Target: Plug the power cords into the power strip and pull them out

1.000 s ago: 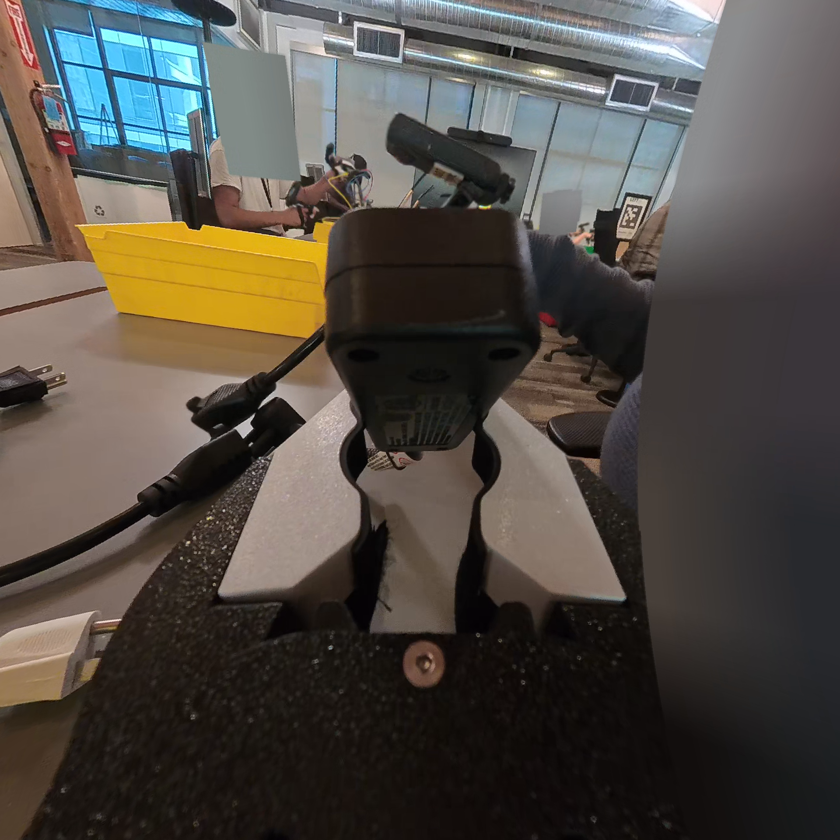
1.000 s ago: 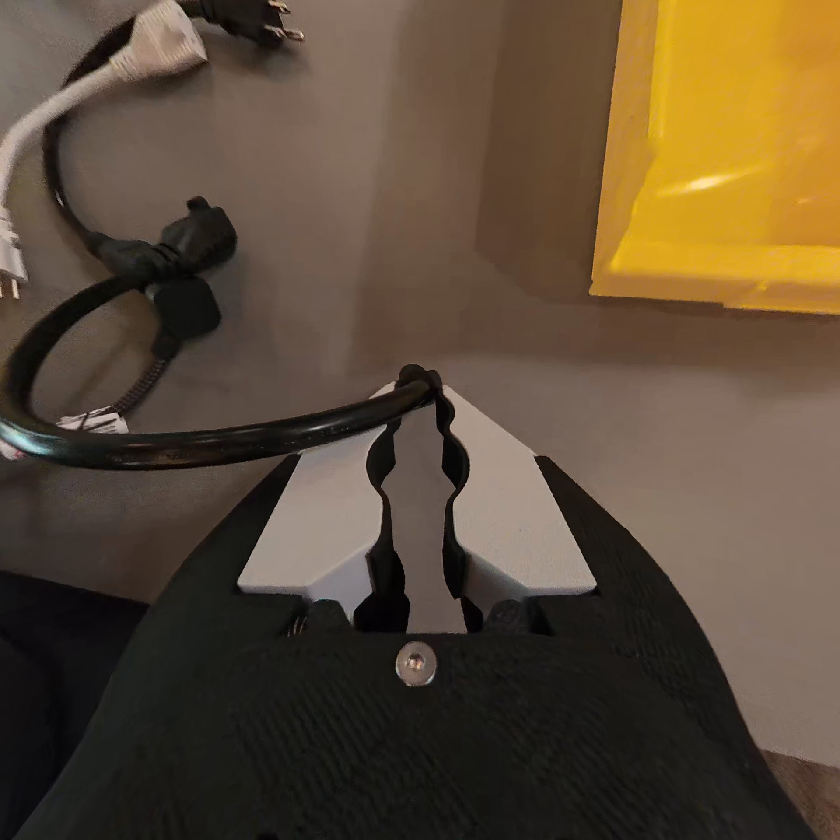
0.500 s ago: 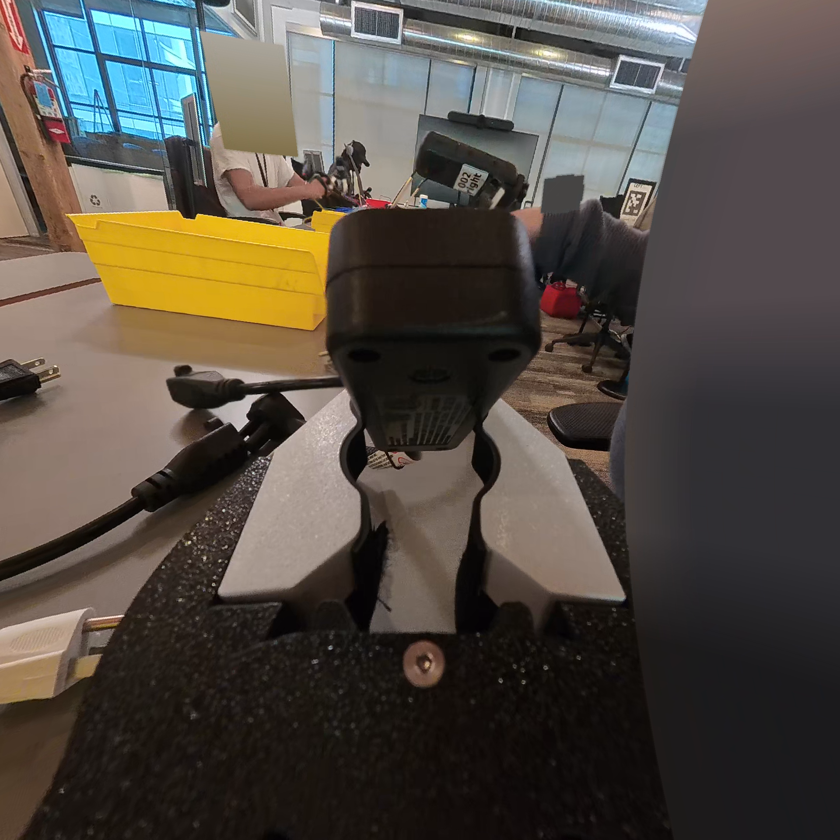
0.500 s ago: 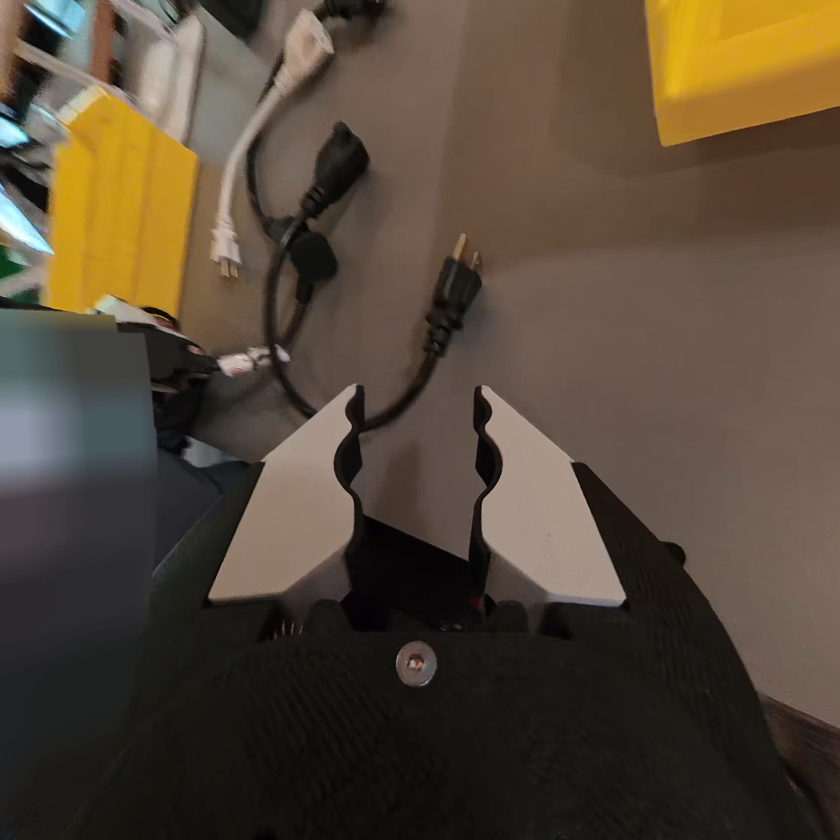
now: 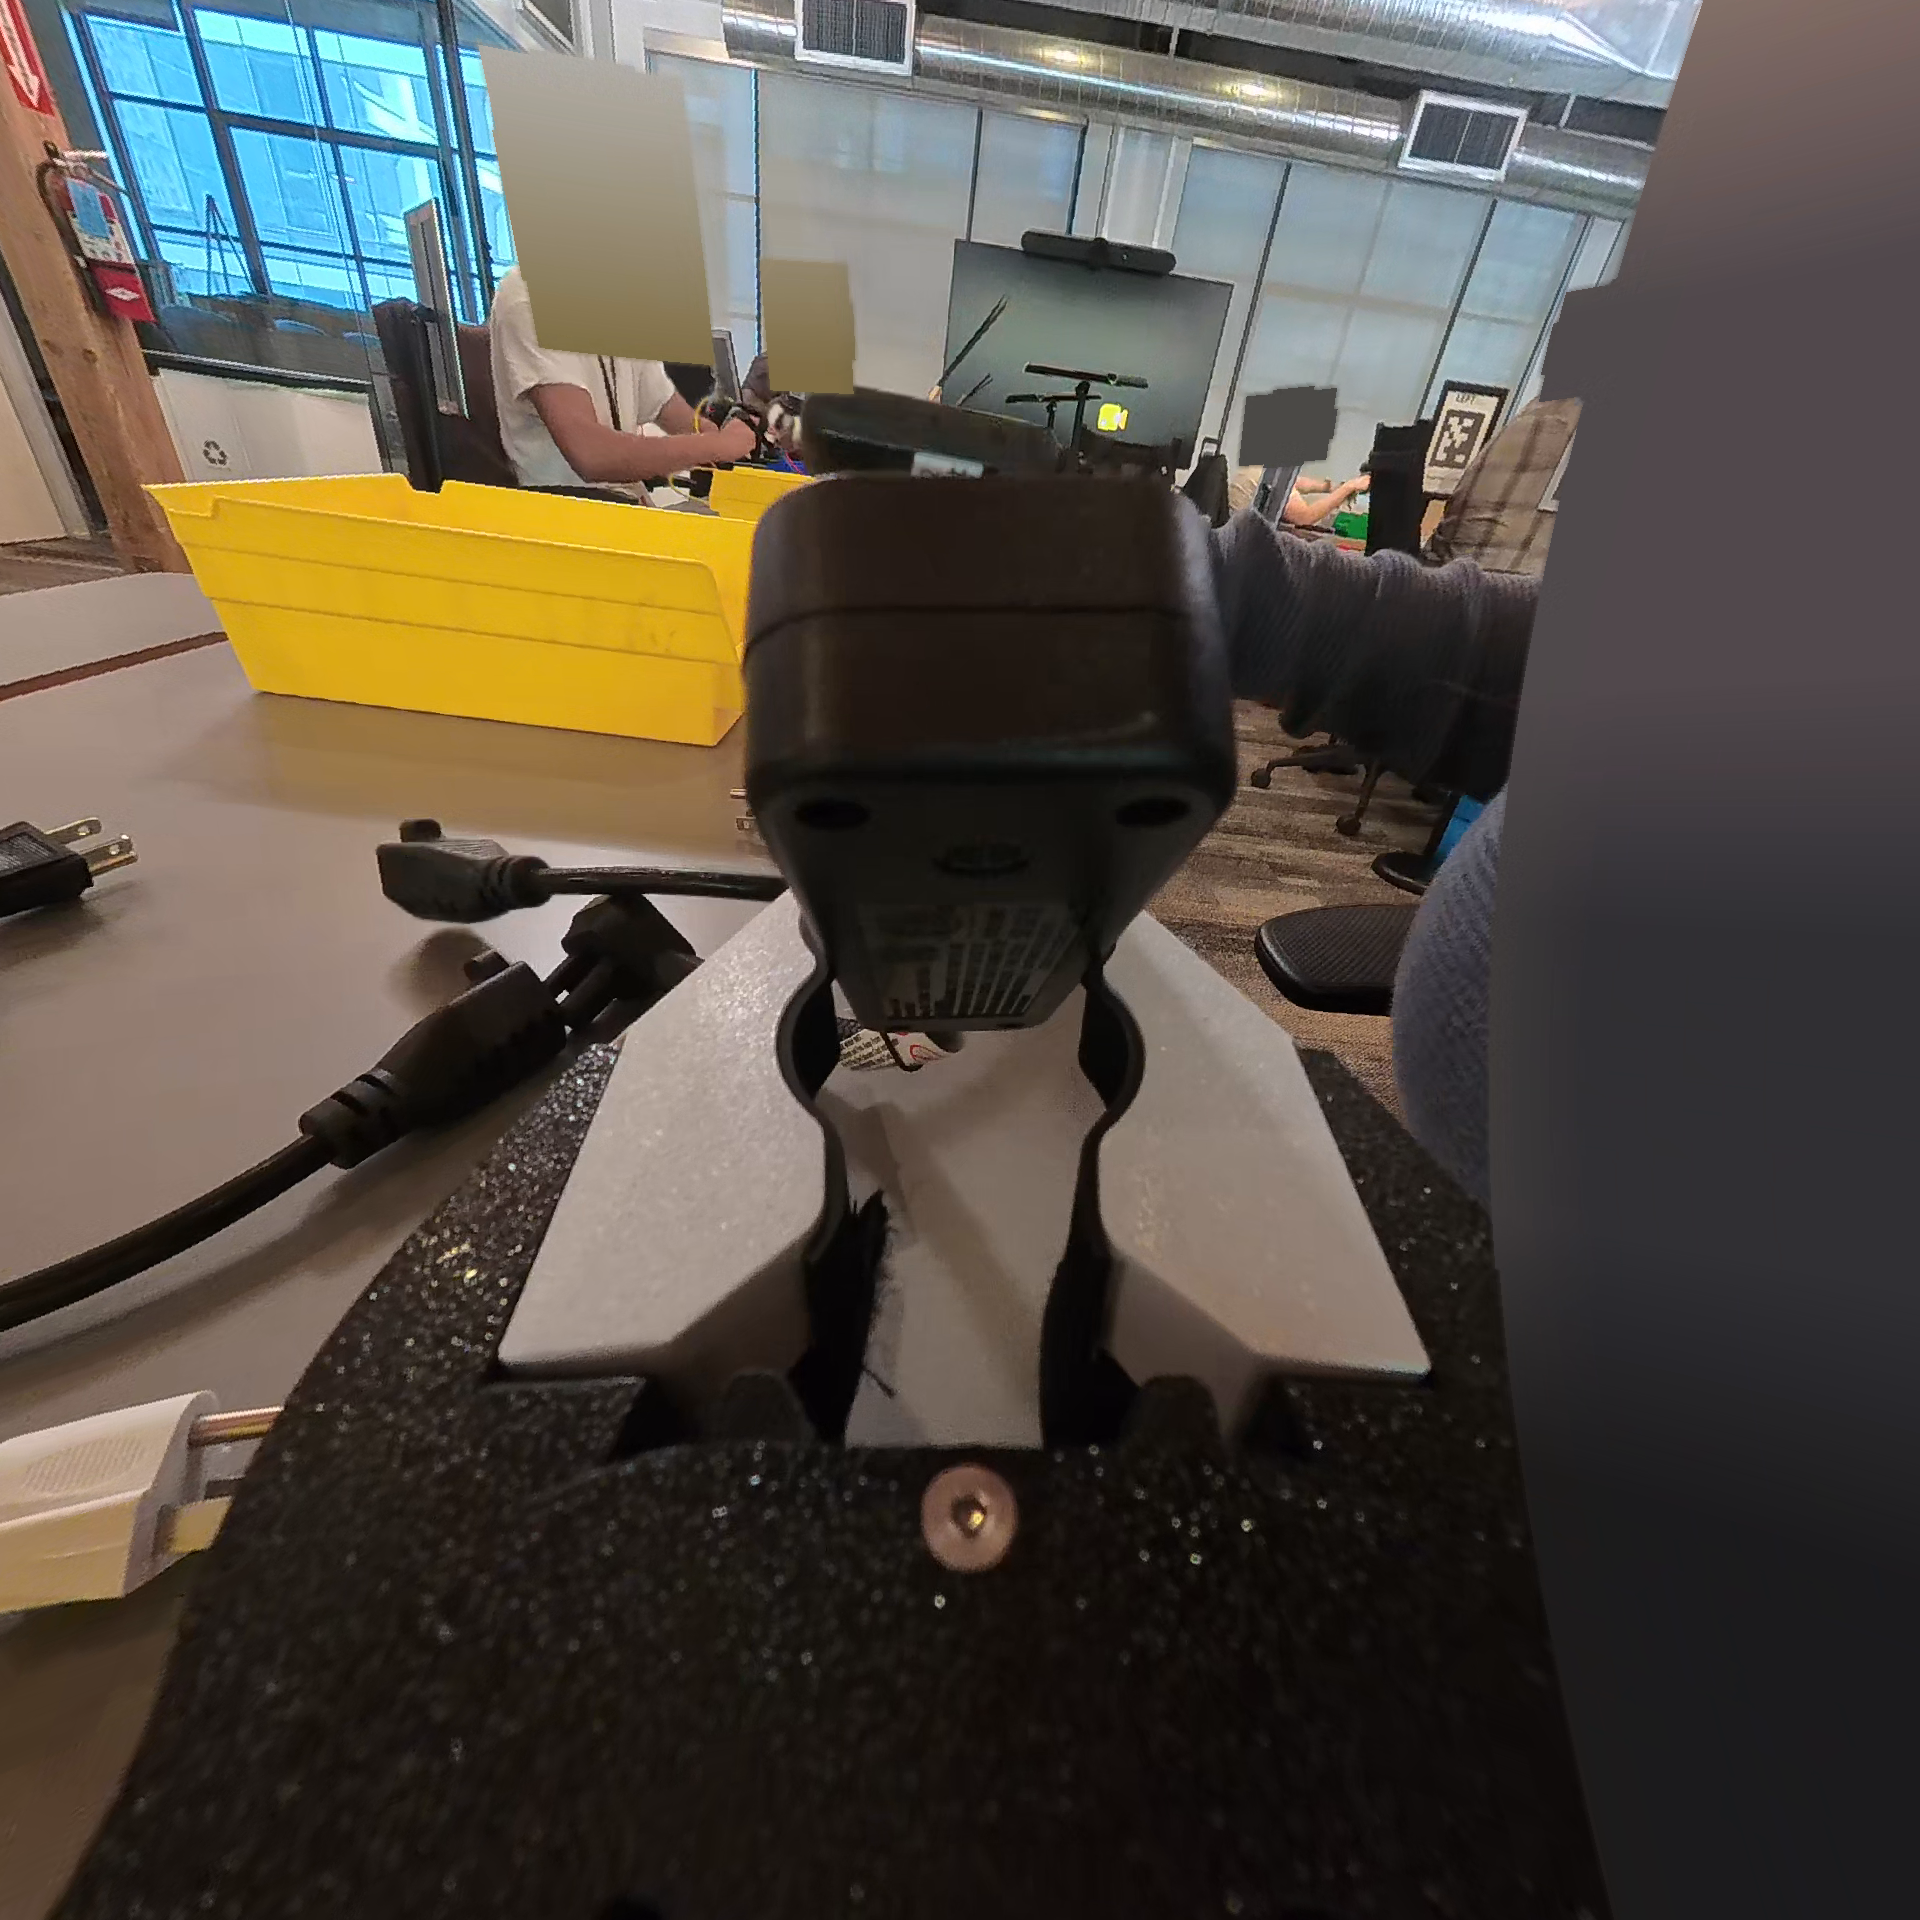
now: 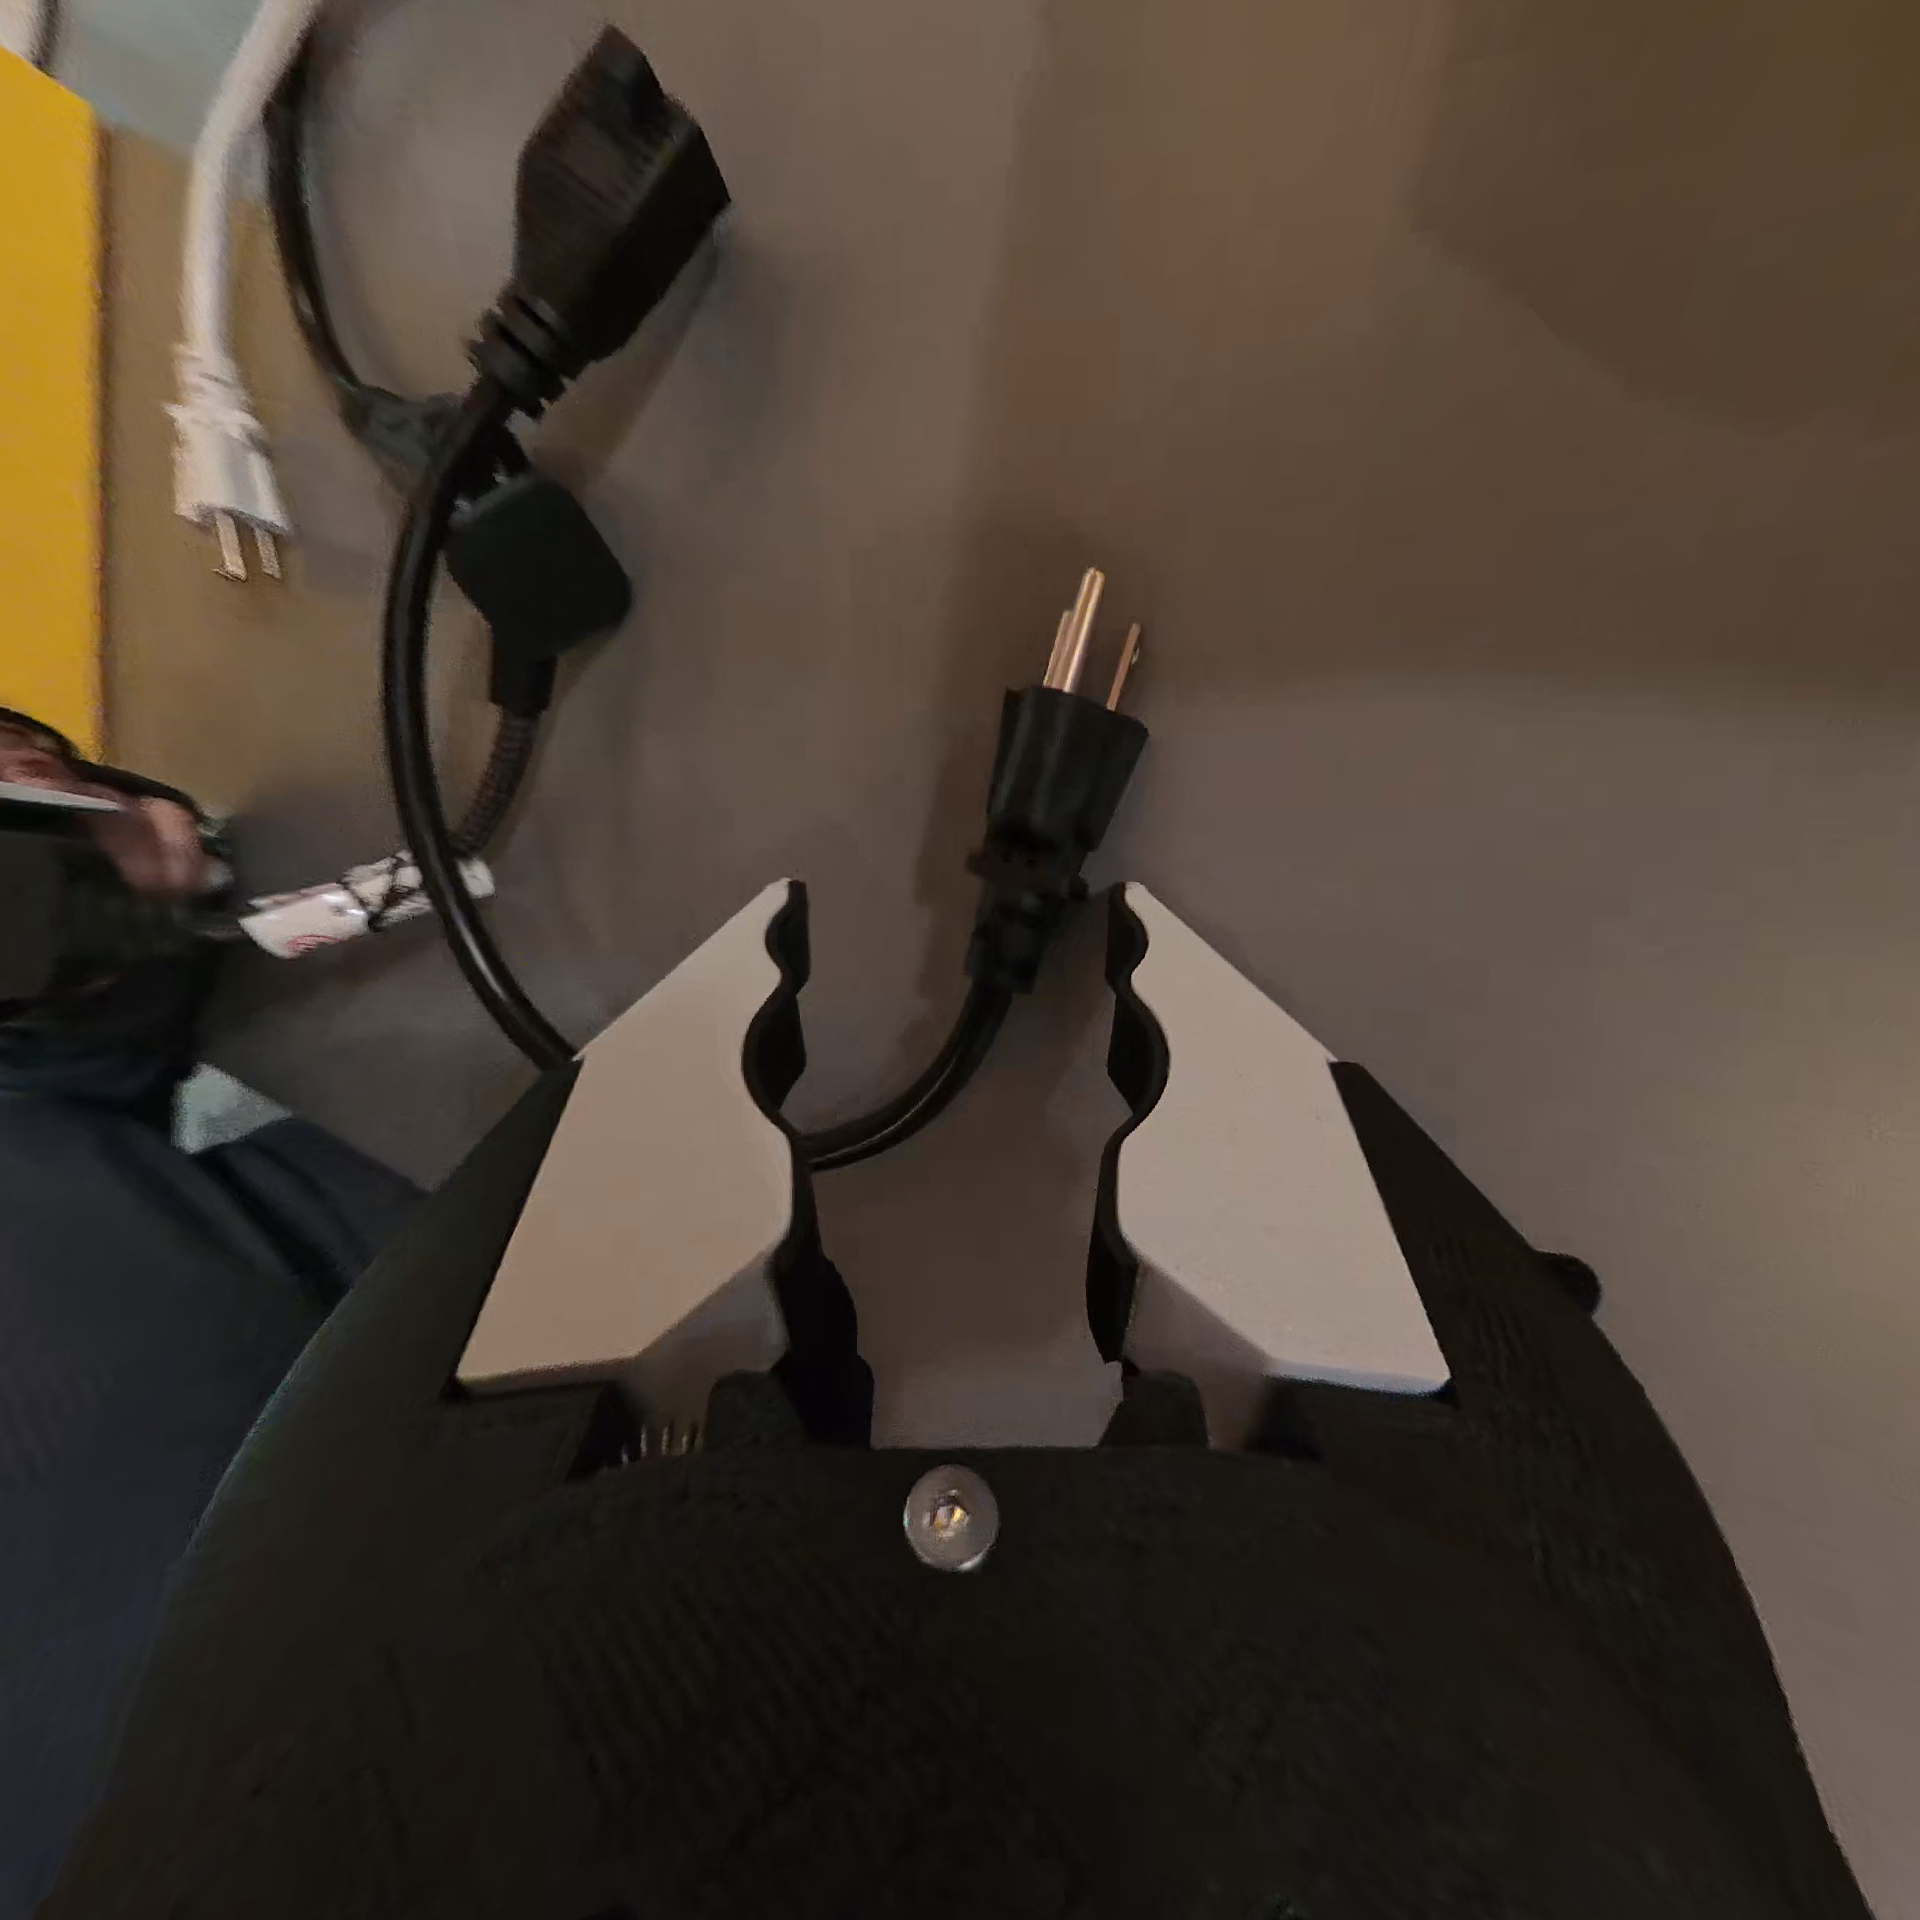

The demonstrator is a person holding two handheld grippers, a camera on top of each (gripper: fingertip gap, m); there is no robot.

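Observation:
My left gripper [image 5: 956,966] is shut on the end of the black power strip [image 5: 987,707] and holds it upright above the grey table [image 5: 208,1039]. My right gripper [image 6: 956,904] is open and empty, just above the table. A black three-prong plug [image 6: 1060,769] lies right ahead of its fingertips, prongs pointing away, and its cord curves back under the left finger [image 6: 665,1122]. The cord's black socket end [image 6: 613,197] lies farther off. The same cords also show left of the strip in the left wrist view [image 5: 447,1049].
A white plug [image 6: 223,468] and a flat black plug [image 6: 535,582] lie to the left. A black plug [image 5: 62,852] and a white plug [image 5: 94,1496] lie by my left gripper. A yellow bin [image 5: 468,613] stands behind. People sit at far desks.
My right gripper let go of the black cord, opened, and came down close behind the black three-prong plug. My left gripper keeps holding the power strip in place.

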